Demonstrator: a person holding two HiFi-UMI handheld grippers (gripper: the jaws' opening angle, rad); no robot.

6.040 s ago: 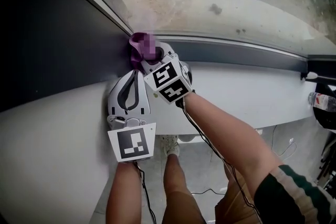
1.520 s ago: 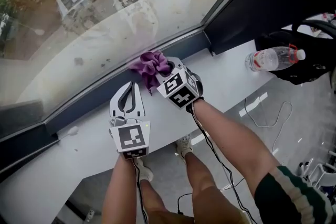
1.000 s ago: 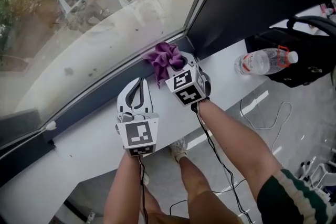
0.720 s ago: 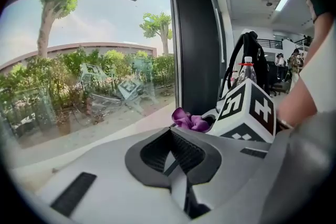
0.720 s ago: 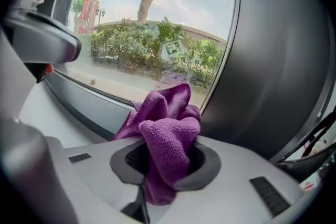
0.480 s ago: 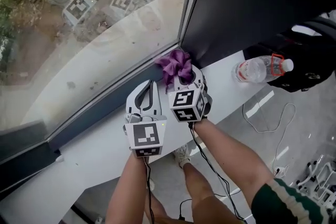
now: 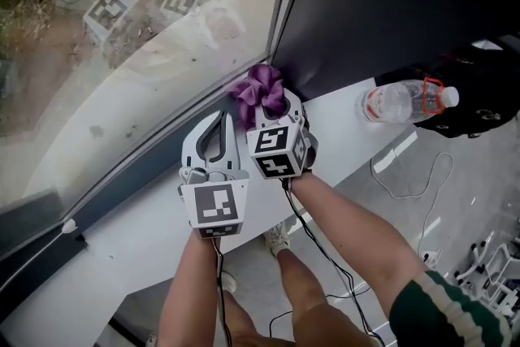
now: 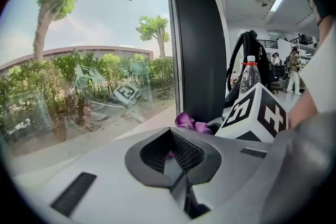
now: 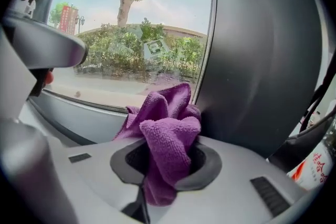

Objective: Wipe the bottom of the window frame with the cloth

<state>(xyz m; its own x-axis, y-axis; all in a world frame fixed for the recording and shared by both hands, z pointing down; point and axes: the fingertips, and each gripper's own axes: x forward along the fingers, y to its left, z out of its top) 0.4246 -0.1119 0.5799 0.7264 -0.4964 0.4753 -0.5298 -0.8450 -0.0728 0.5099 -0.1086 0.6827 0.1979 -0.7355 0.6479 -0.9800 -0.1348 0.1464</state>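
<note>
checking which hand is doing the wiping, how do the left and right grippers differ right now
The right gripper is shut on the purple cloth; the left gripper is shut on nothing. The right gripper reaches the corner of the window frame, while the left gripper sits just short of the frame, over the white sill. Both point toward the glass, side by side.

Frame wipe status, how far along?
Done, apparently: the cloth started at the far corner six seconds ago and now sits in the opposite corner, against the dark pillar, so the bottom rail has likely had one pass. In hand: the right gripper is shut on the cloth; the left gripper is shut, empty. Left: maybe a final corner dab; cleanliness can't be judged.
</note>
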